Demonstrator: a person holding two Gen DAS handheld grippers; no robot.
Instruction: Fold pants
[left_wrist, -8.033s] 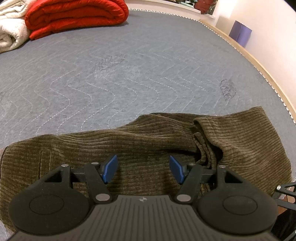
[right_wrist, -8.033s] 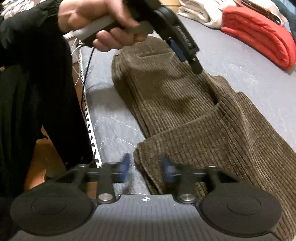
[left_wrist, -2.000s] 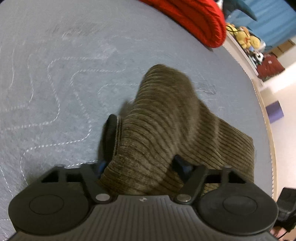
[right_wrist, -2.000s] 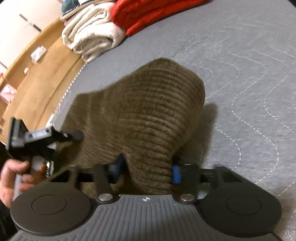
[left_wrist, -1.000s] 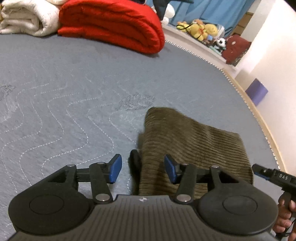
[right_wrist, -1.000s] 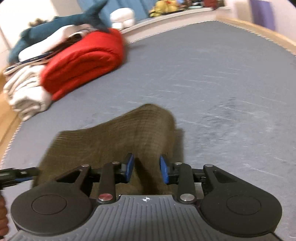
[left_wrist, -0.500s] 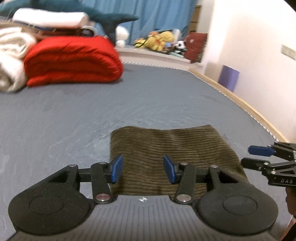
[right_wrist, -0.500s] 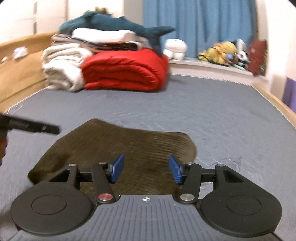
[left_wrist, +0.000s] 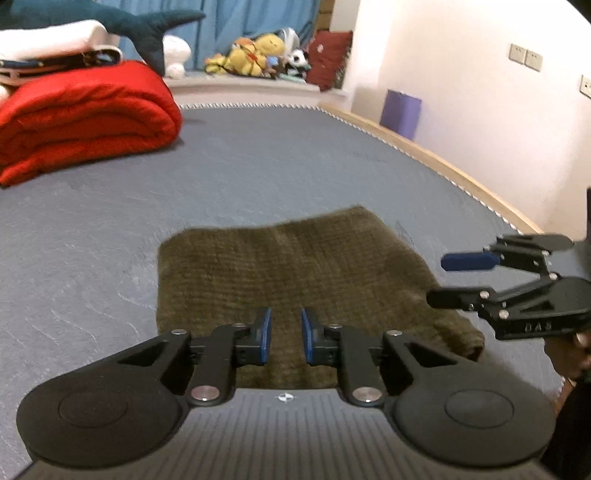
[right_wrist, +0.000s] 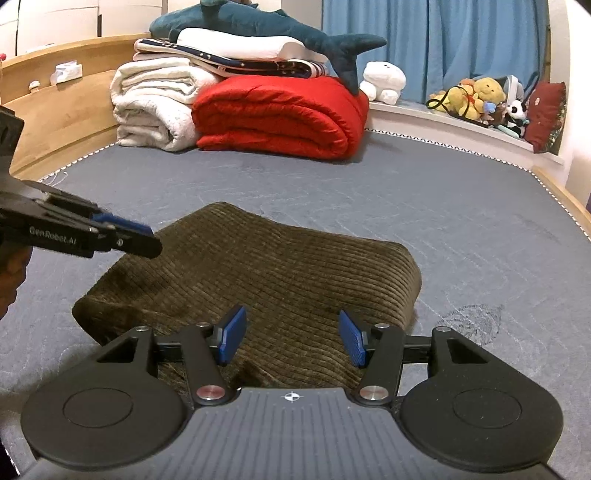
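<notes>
The brown corduroy pants (left_wrist: 288, 266) lie folded into a thick, compact rectangle on the grey mattress (left_wrist: 258, 173). My left gripper (left_wrist: 284, 321) hovers over the near edge of the pants. Its jaws are closing to a narrow gap, and nothing is between the blue pads. In the right wrist view the pants (right_wrist: 266, 273) fill the middle, and the left gripper (right_wrist: 129, 236) reaches in from the left above their corner. My right gripper (right_wrist: 291, 325) stands open over the near edge of the pants, pads wide apart and holding nothing. From the left wrist view the right gripper (left_wrist: 437, 279) hangs beside the right end of the pants.
A rolled red blanket (right_wrist: 280, 114), folded white bedding (right_wrist: 155, 107) and a plush shark (right_wrist: 258, 22) sit at the far end of the mattress. Stuffed toys (right_wrist: 476, 96) line the window ledge. A wooden bed rail (left_wrist: 443, 166) runs along the right side, with a purple box (left_wrist: 400, 112) by the wall.
The right gripper let go of the pants and opened wide. The left jaws narrowed from wide apart to a small gap. Both grippers rolled level and drew back from the fold.
</notes>
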